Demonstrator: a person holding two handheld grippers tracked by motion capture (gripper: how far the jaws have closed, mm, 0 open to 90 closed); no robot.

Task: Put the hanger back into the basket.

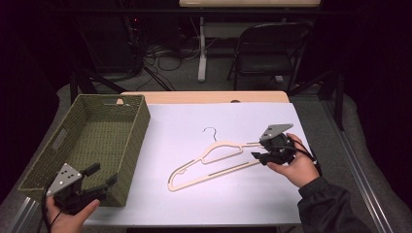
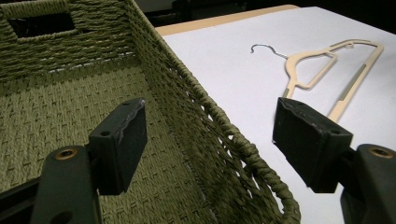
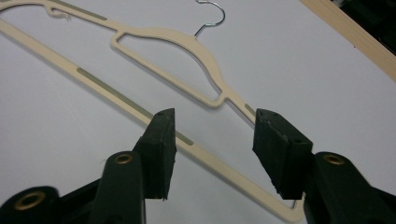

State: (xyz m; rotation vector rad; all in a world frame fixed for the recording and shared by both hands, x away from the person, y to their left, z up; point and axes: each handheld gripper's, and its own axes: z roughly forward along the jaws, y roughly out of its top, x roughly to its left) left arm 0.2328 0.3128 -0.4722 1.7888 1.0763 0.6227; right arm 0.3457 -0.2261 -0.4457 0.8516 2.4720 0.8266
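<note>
A cream hanger (image 1: 219,145) with a thin metal hook lies flat on the white sheet (image 1: 214,208), mid-table. My right gripper (image 1: 259,149) stands open at the hanger's right end. In the right gripper view the hanger (image 3: 203,56) runs under the right gripper (image 3: 215,149), its lower bar passing between the jaws, which do not touch it. My left gripper (image 1: 103,174) is open at the near right corner of a woven olive basket (image 1: 138,131). In the left gripper view the left gripper (image 2: 212,140) straddles the basket's right wall (image 2: 187,93), with the hanger (image 2: 292,65) lying beyond.
Nothing lies inside the basket, which has a handle slot (image 2: 42,23) in its far end. A wooden table edge (image 1: 204,97) shows behind the sheet. A folding chair (image 1: 272,48) and floor cables stand beyond the table.
</note>
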